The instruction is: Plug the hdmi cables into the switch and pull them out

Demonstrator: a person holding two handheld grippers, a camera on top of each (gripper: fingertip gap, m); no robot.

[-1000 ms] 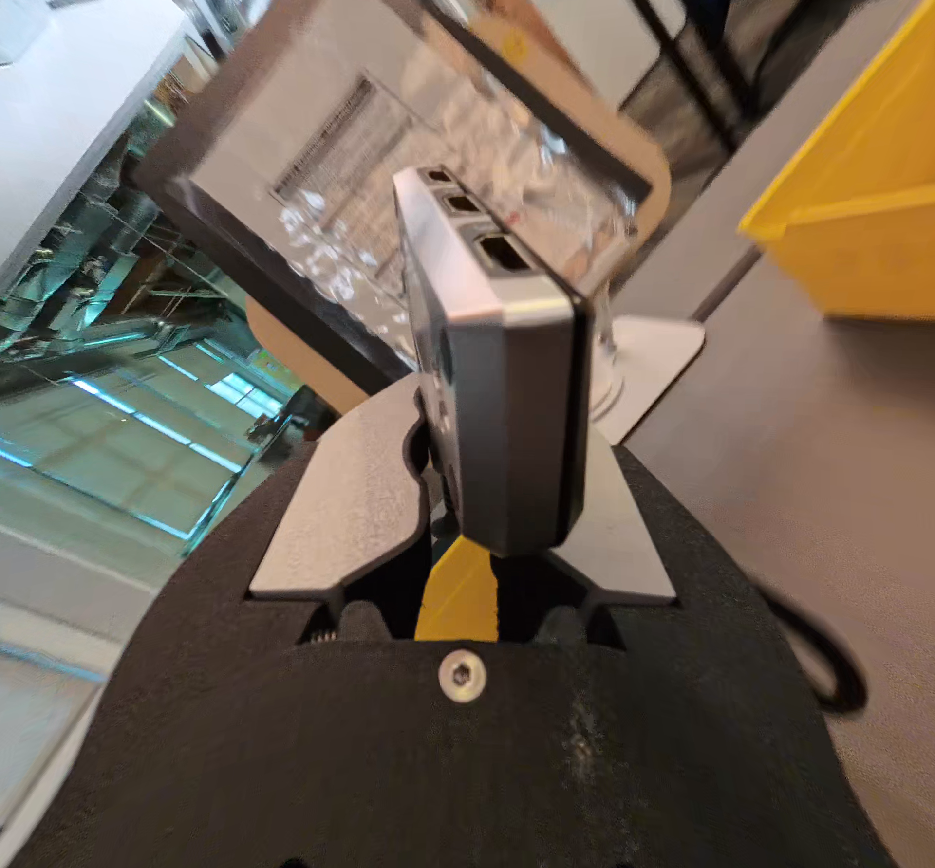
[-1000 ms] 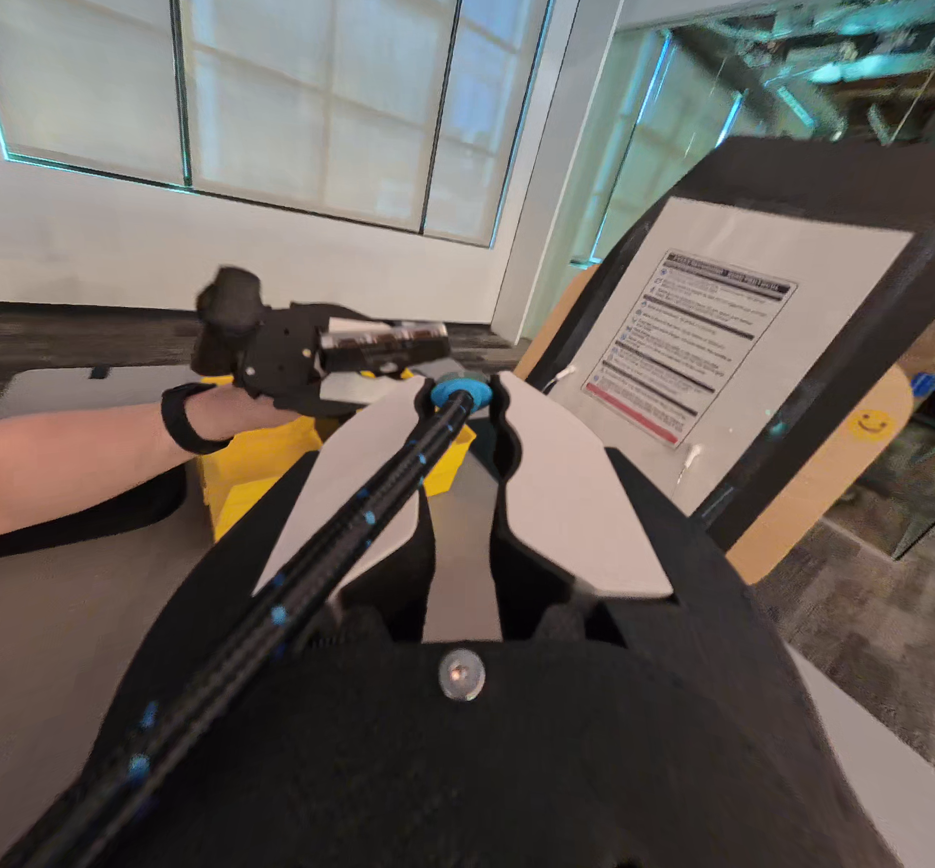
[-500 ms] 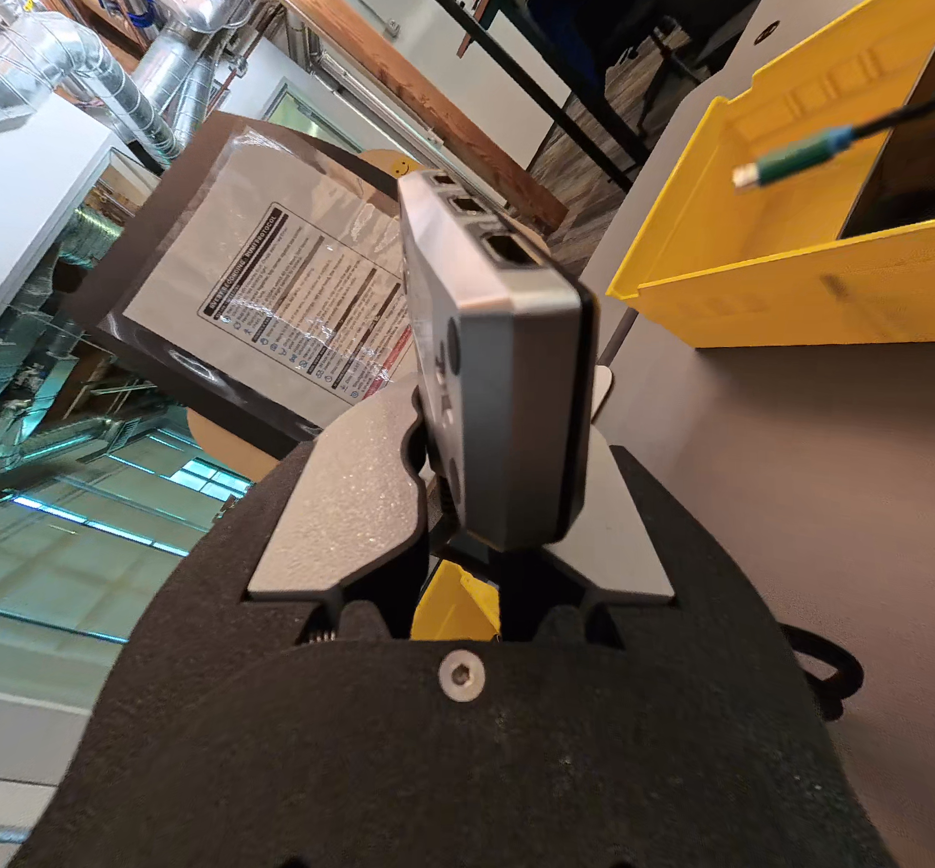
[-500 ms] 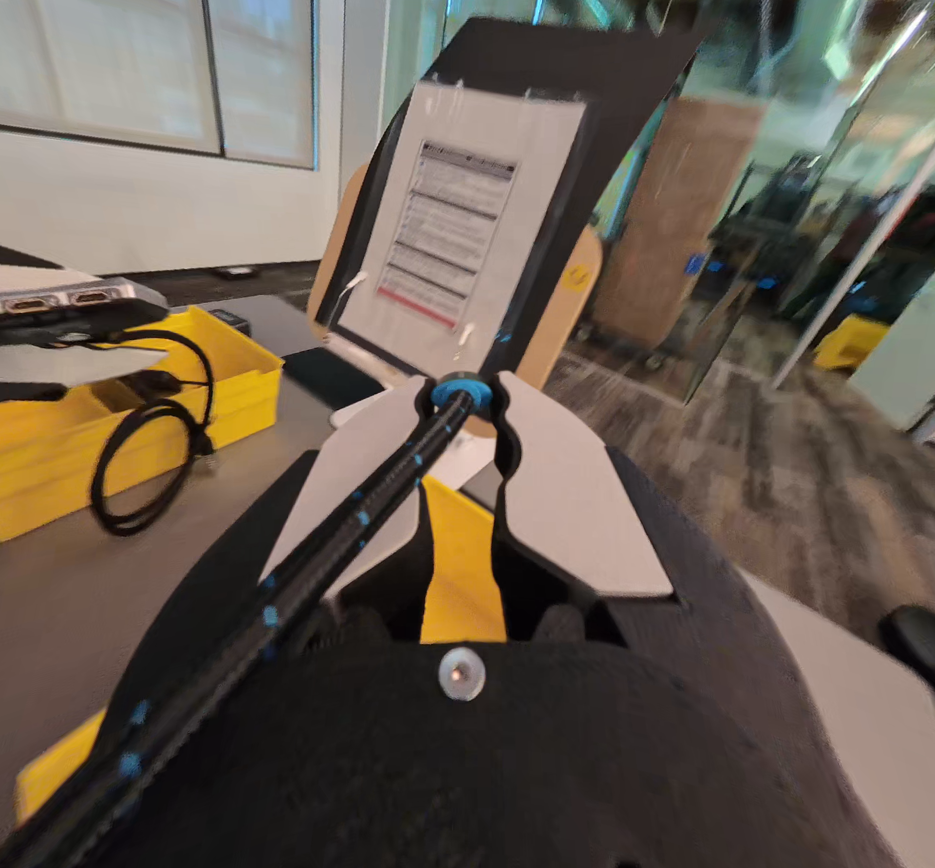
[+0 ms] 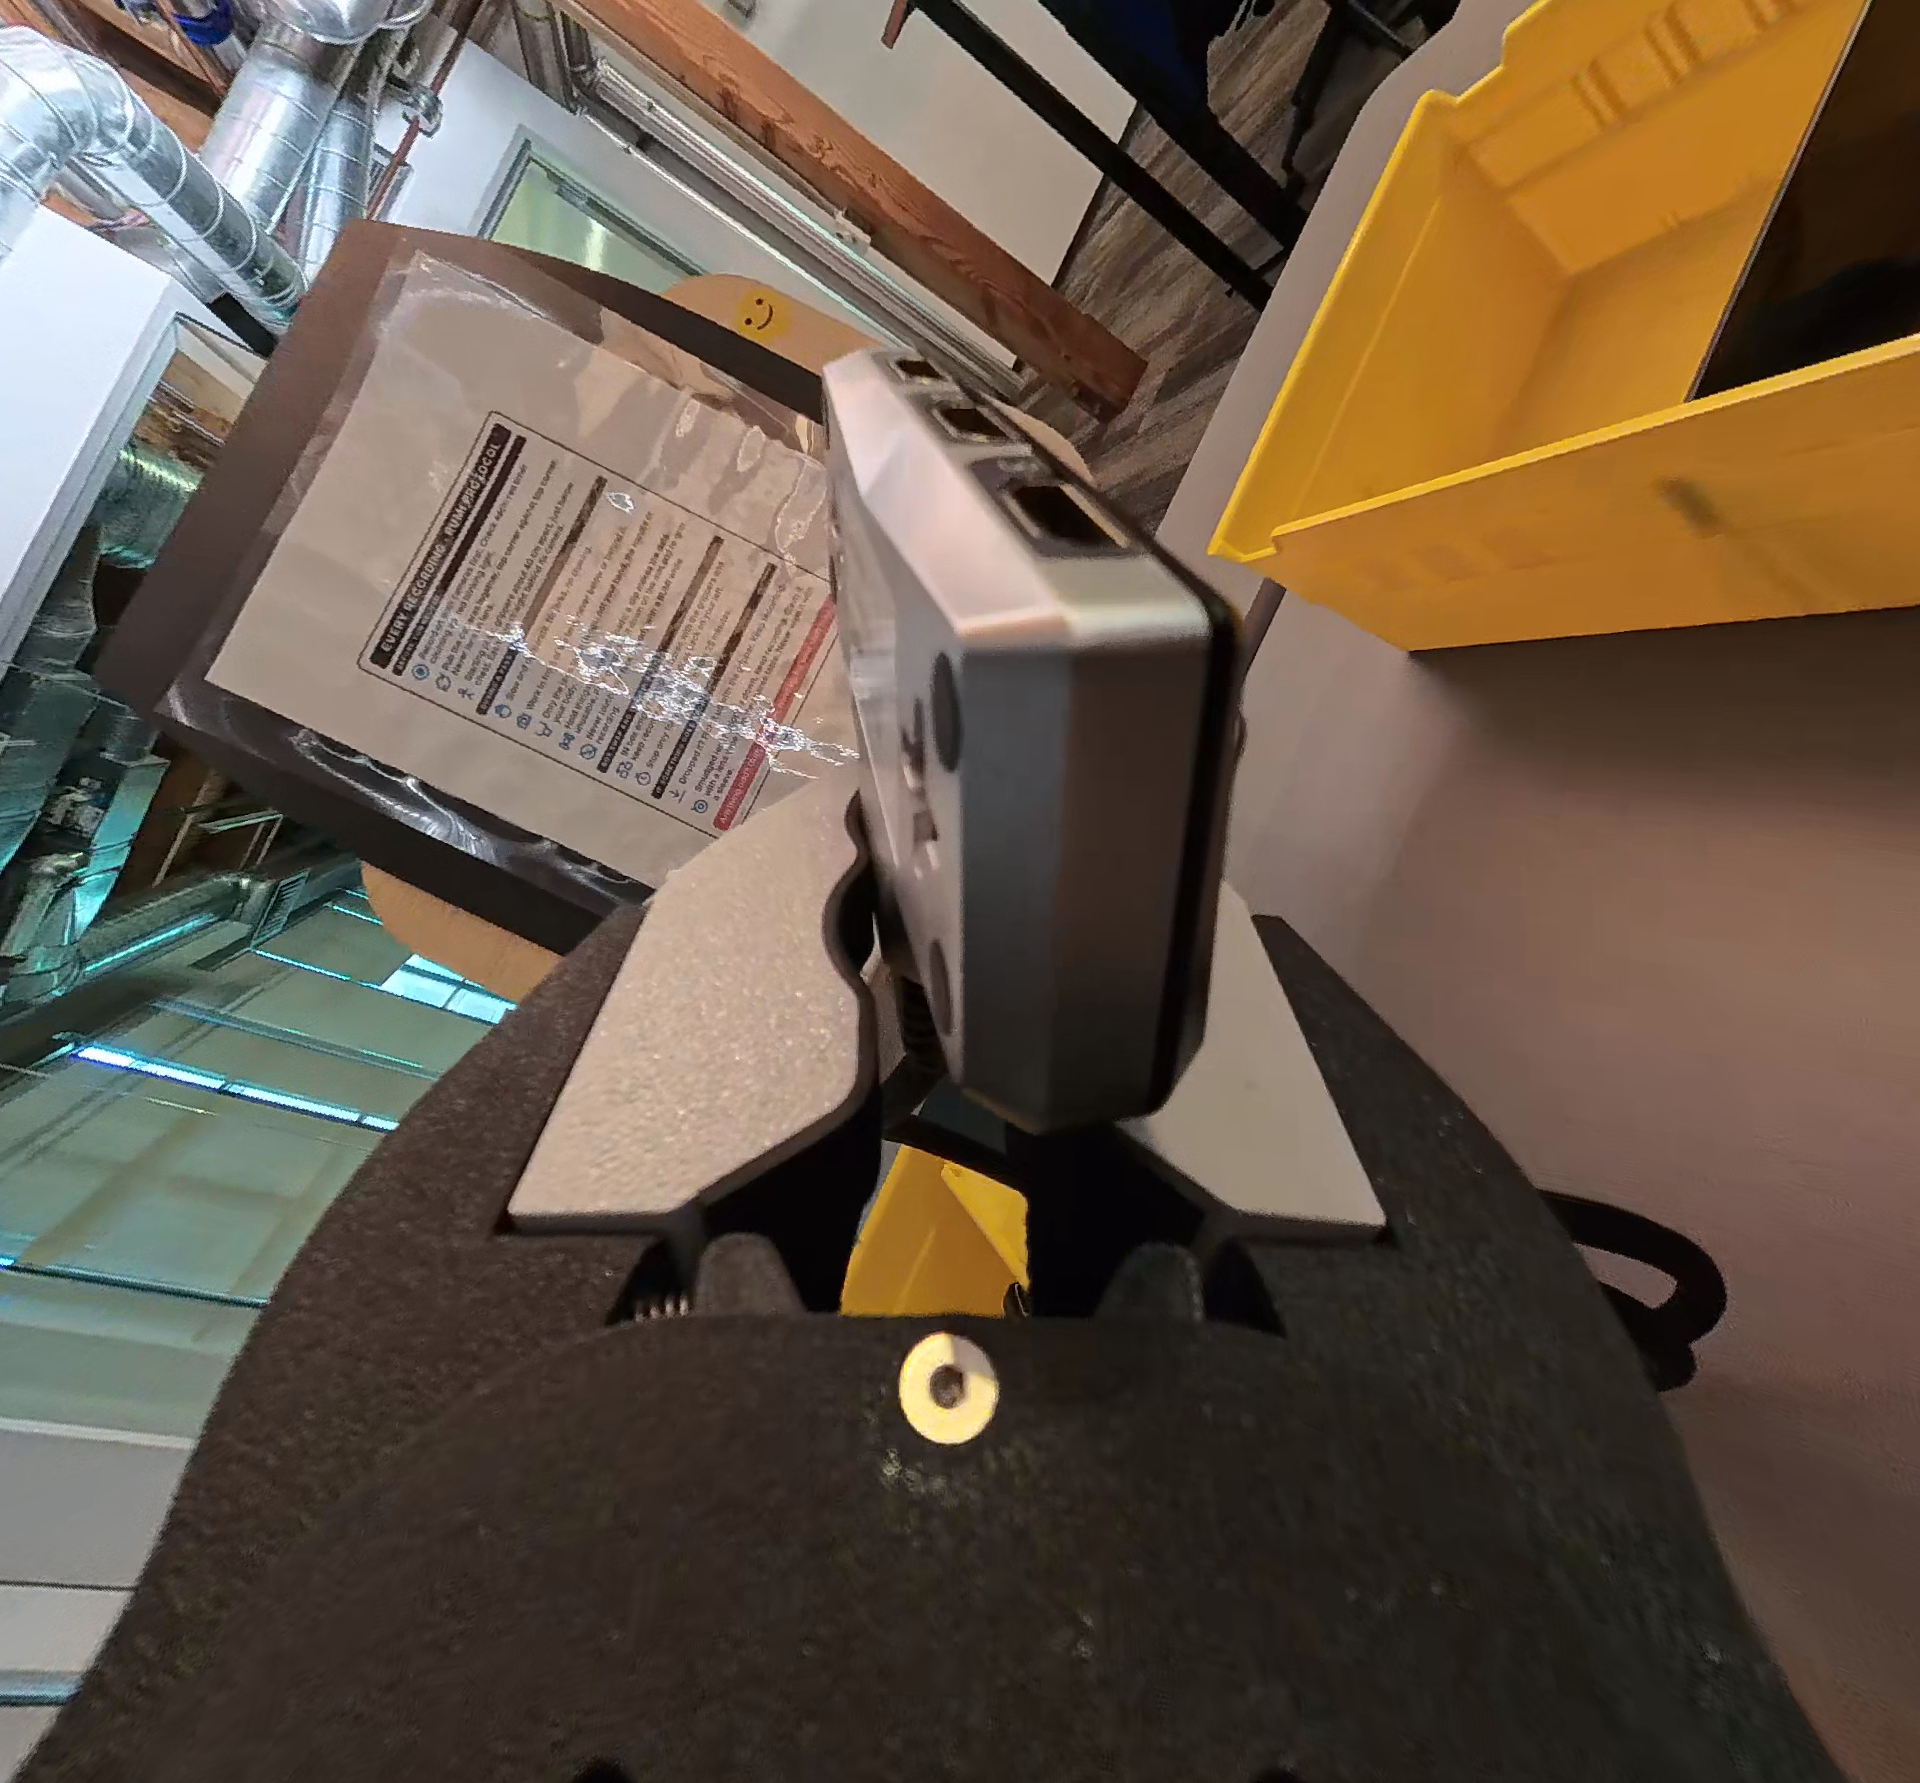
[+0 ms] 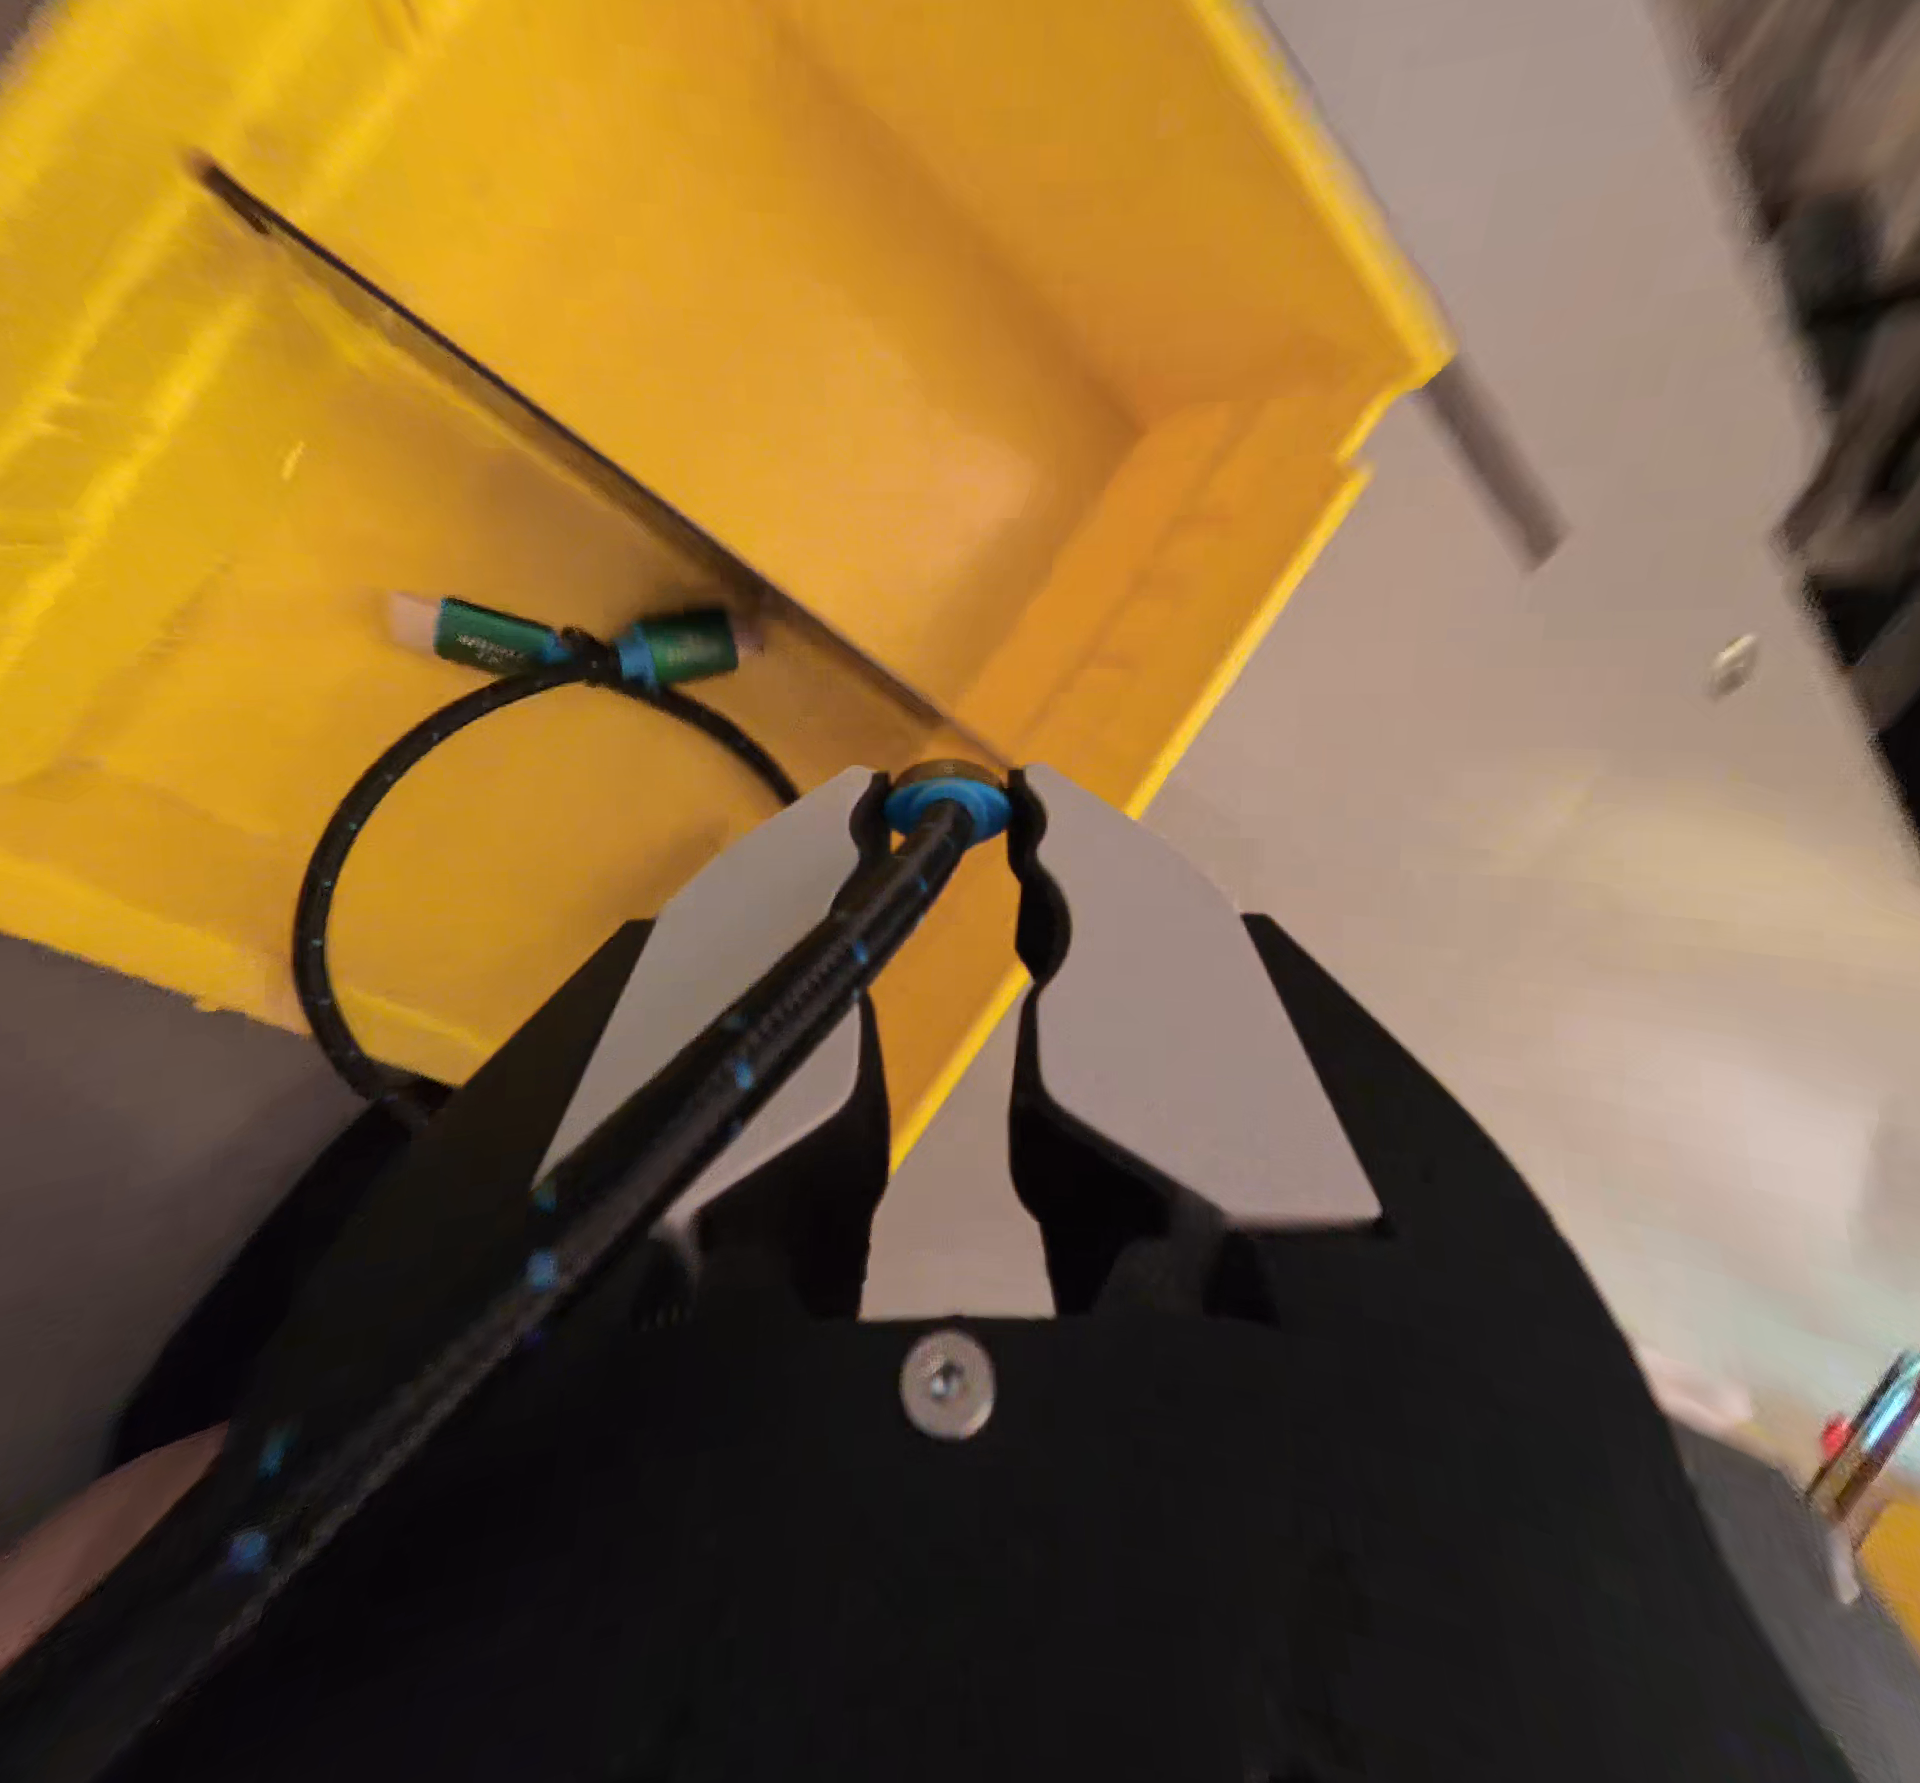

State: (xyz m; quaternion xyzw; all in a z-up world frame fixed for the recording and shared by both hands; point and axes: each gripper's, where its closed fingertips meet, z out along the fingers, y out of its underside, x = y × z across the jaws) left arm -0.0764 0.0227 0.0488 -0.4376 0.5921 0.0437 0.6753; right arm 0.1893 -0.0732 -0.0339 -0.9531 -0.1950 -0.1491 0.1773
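2 grips: switch left, cable right

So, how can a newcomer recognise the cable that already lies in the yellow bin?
Find the yellow bin on the grey table. Beside its dark divider lies a looped black cable. Unlike the cable in the right gripper, both its green plugs lie free.
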